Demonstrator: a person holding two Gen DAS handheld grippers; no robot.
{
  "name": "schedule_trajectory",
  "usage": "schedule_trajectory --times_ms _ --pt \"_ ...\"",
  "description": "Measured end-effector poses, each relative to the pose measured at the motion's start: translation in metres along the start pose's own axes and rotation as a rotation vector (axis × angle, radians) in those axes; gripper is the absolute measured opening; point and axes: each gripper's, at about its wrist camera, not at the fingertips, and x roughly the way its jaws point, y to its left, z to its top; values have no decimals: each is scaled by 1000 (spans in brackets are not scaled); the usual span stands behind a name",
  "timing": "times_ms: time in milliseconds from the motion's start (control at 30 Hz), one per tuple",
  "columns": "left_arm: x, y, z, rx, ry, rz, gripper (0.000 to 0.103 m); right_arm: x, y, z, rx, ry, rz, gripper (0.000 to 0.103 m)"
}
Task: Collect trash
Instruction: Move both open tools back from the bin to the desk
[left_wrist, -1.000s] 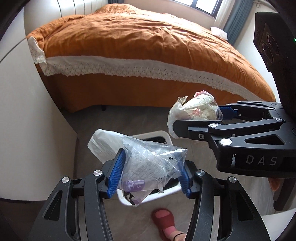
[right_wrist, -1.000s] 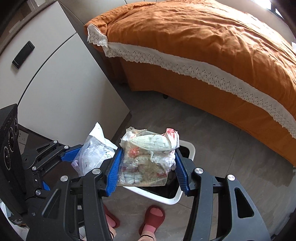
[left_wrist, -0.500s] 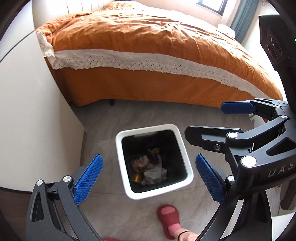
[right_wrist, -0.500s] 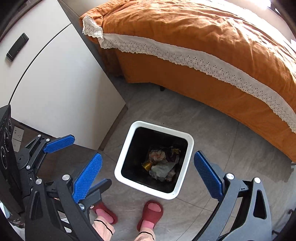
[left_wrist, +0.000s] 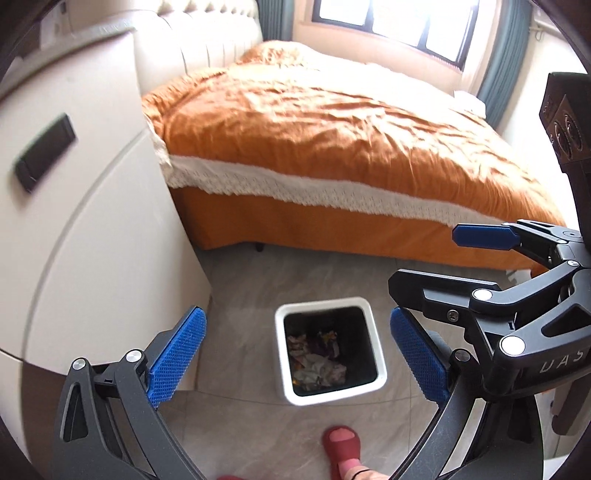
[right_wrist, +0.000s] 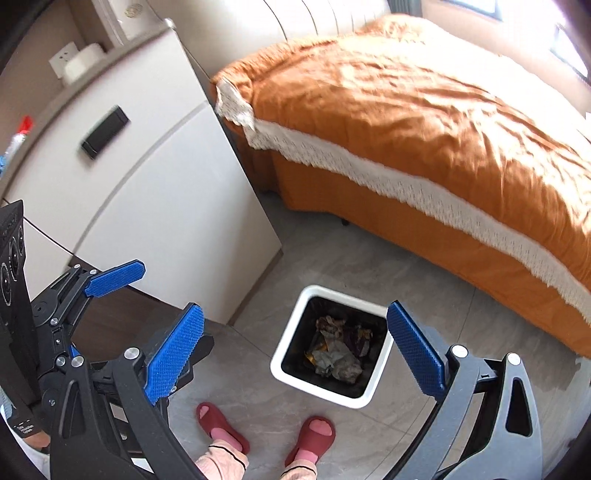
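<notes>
Left tongs (left_wrist: 297, 356): spread wide with nothing between the blue pads; the jaws have just been opening, and they hang above the floor with the bin framed between the fingers.
Right tongs (right_wrist: 295, 352): also spread wide and empty, the jaws having just been opening too; in the left wrist view they sit to the right of the left pair, above and beside the bin.
Trash bin (left_wrist: 373, 334): a square white bin with a dark inside, upright on the floor, near the foot of the bed and beside the cabinet corner.
Trash (left_wrist: 317, 360): crumpled wrappers and plastic lying loose at the bottom of the bin, touching neither tongs.
Bed (left_wrist: 332, 125): covered with an orange spread with a white lace edge, beyond the bin.
Cabinet (right_wrist: 147, 192): white, with a dark handle, on the left of the bin.
Floor (right_wrist: 354, 266): grey tiles.
Person: feet in red slippers (right_wrist: 310, 437) stand on the tiles just in front of the bin.
</notes>
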Motion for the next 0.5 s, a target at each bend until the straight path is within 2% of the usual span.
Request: schedule_trajectory --times_ms 133,233,500 --pt "-44 11 19 -13 -53 57 98 -41 32 25 -78 -98 5 99" --pt "-71 23 29 -27 -59 108 98 -66 55 43 -132 -161 20 99" --pt "-168 68 48 -131 -161 204 98 -119 128 92 -259 -281 114 99"
